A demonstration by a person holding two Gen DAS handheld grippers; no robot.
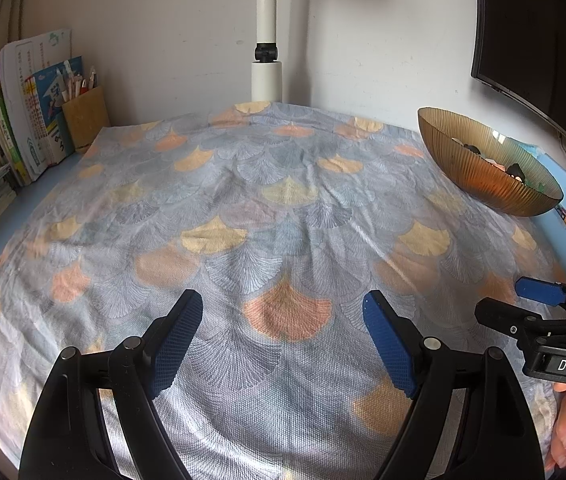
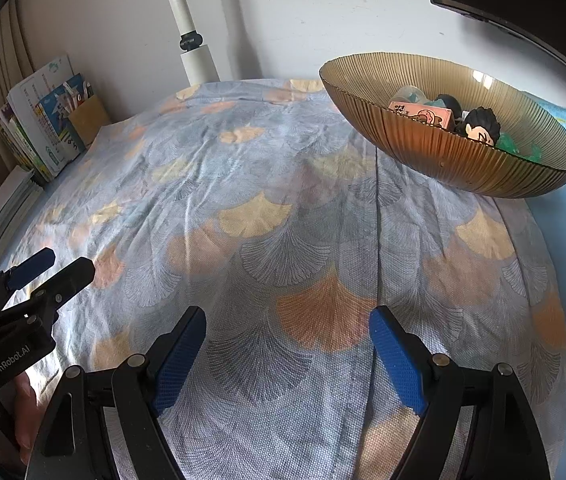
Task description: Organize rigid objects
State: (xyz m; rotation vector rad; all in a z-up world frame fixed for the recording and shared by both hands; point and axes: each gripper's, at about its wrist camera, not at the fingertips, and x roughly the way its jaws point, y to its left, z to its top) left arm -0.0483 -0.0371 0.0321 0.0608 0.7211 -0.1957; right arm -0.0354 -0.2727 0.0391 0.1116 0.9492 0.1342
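The bowl (image 2: 451, 168), ribbed amber glass, sits at the far right of the cloth (image 2: 267, 216) on the surface and holds a pink box (image 2: 423, 114), two dark-haired figures (image 2: 481, 126) and something green. Nearer, both tools hover above the patterned cloth with jaws spread wide and nothing between them: the left tool (image 1: 283, 340) and the right tool (image 2: 287, 350) side by side. Books (image 1: 23, 120) and a pen cup (image 1: 85, 118) stand at the far left by the wall
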